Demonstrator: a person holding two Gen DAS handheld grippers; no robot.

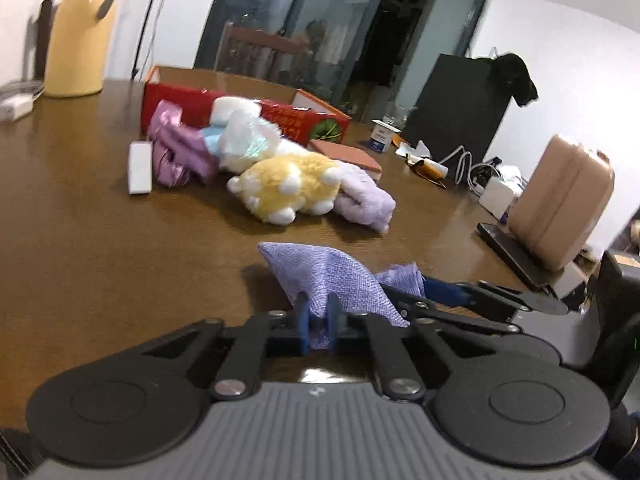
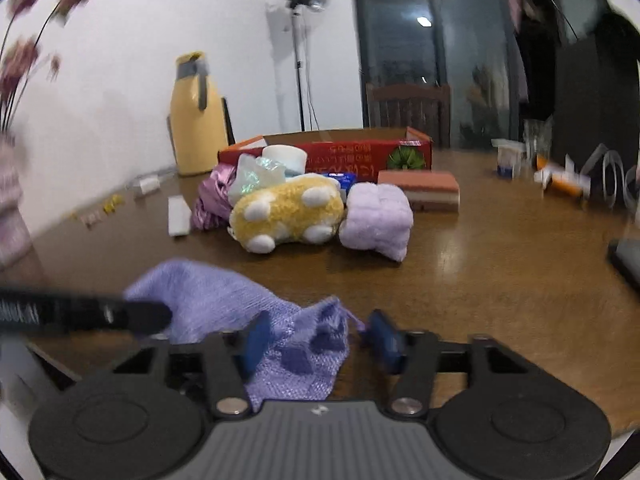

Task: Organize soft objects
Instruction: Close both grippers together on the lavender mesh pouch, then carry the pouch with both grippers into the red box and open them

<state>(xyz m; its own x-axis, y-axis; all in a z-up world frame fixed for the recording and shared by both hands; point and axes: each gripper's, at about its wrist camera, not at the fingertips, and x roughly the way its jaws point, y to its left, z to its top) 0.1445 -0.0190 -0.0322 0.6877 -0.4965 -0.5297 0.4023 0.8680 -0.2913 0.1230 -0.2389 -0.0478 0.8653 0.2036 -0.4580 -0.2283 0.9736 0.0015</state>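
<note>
A purple woven cloth (image 1: 340,276) lies at the near edge of the brown table (image 1: 100,220). My left gripper (image 1: 319,312) is shut on a fold of it. My right gripper (image 2: 320,336) is open, its blue fingers (image 2: 256,340) on either side of another part of the purple woven cloth (image 2: 224,300); it also shows at the right of the left wrist view (image 1: 452,292). Farther back lie a yellow plush with white spots (image 1: 288,188), a lilac towel (image 1: 364,196), a pink satin cloth (image 1: 176,148) and a white plastic-wrapped bundle (image 1: 248,136), in front of a red cardboard box (image 1: 248,108).
A yellow thermos (image 1: 80,36) stands at the back left. A white bar (image 1: 140,166), a reddish sponge block (image 1: 348,156), a yogurt cup (image 1: 382,134), cables, a charger (image 1: 496,192), a tan case (image 1: 560,200) and a chair (image 1: 260,52) surround the pile.
</note>
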